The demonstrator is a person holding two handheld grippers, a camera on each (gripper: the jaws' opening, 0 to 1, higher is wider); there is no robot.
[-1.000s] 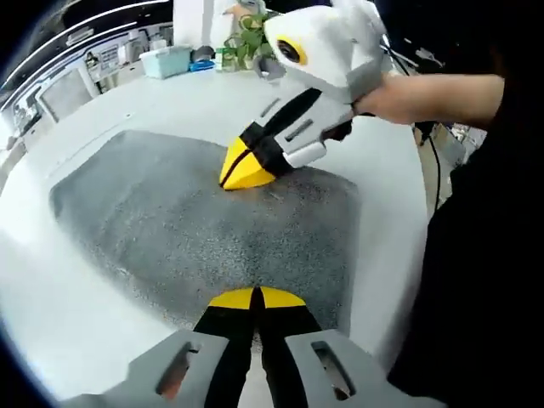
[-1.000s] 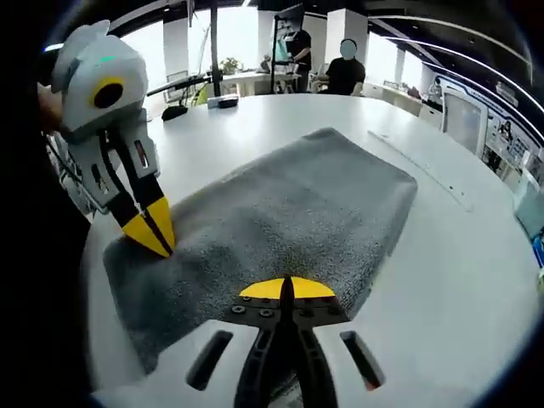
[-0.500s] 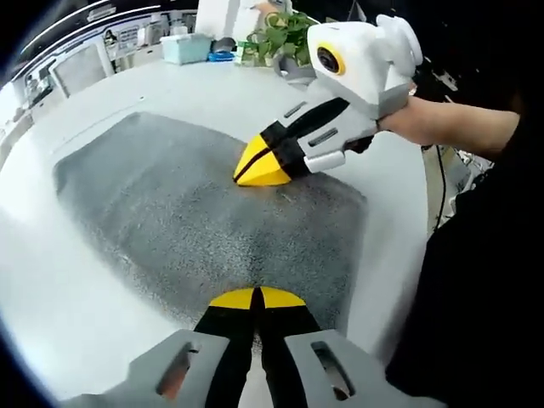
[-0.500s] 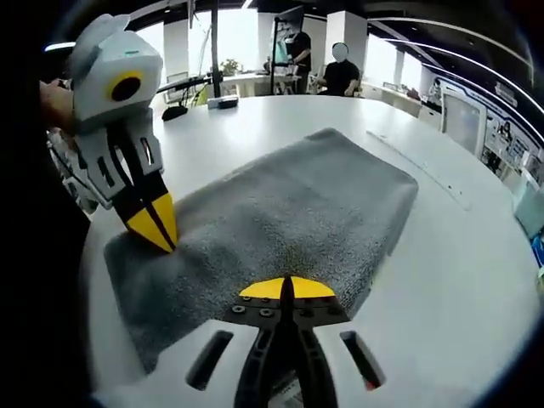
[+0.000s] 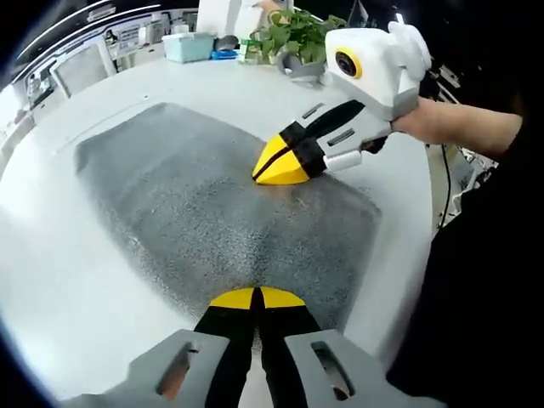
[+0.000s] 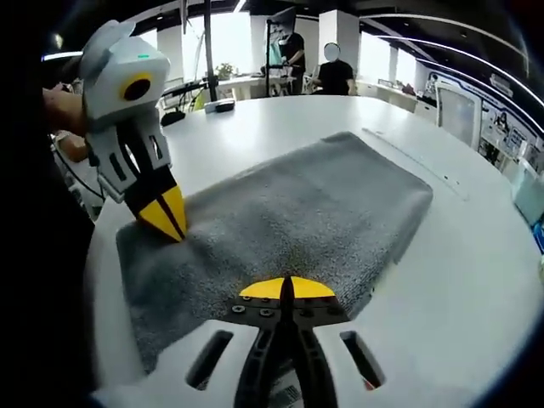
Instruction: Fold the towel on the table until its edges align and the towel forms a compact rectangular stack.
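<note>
Left gripper view, change: over the last second the right hand-held gripper [image 5: 280,166] has slid along the near edge of the towel [image 5: 204,195] toward the person's side, its yellow tips staying low on the cloth; part of the shift is the camera's own turn
Left gripper view, own tool: the left hand-held gripper [image 5: 255,297] has its yellow tips pressed together, closed, resting at the towel's near border with no fold of cloth seen between them
Left gripper view, towel: grey terry, nubbly pile, lying flat as a broad rounded rectangle on the white bench [image 5: 59,280], its corners soft rather than sharp
Left gripper view, background: a potted plant [image 5: 297,34] and a pale bin [image 5: 189,47] stand at the far rim of the bench, well apart from the towel

Right gripper view, change: the left hand-held gripper [image 6: 167,219] now touches the towel [image 6: 289,221] a little further in from the corner than a second ago
Right gripper view, own tool: the right hand-held gripper [image 6: 286,289] is closed, tips meeting over the towel's near edge; whether cloth is pinched cannot be told
Right gripper view, towel: thick, doubled-looking edge on the far side, surface smooth, no wrinkles
Right gripper view, bench: glossy white, smooth, curved rim [image 6: 459,280]

Meaning for the task: judged from this, both tools are settling on the near edge for a pinch, and the next fold is not yet begun
</note>
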